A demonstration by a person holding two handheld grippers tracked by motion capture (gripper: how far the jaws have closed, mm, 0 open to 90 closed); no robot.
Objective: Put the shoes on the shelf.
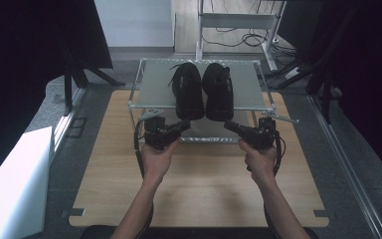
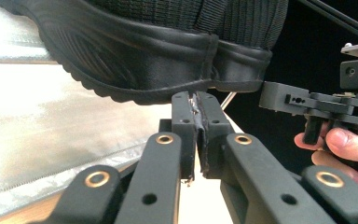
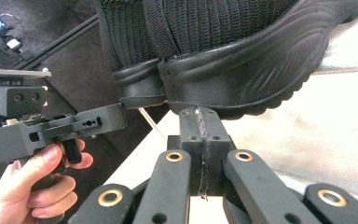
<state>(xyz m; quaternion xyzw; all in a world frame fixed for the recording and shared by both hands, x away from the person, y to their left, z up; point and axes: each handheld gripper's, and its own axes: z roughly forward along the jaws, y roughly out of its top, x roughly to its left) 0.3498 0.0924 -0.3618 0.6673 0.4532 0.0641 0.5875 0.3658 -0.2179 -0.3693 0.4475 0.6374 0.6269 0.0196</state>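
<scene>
While looking down from up high, see first a big flat table (image 1: 199,194) of pale, smooth wood with round corners. Next, at its far end, a rack (image 1: 151,89) of thin shiny metal bars, with a flat grey top that looks dull and a bit rough, like fine mesh. Holds two shoes on that top, side by side and touching, heels at the near edge. Left shoe (image 1: 187,92) and right shoe (image 1: 218,92): both black, with ribbed knitted cloth up high and thick rubber soles cut with wavy grooves. Loose laces on the left one. Smaller again, left gripper (image 1: 184,124) and right gripper (image 1: 227,124): black, hard and boxy, with little brass rings at the joints, each held in one hand. Point in at the heels from just below the near edge. Jaws of both pressed flat together with nothing between, tips right under the heel soles.
</scene>
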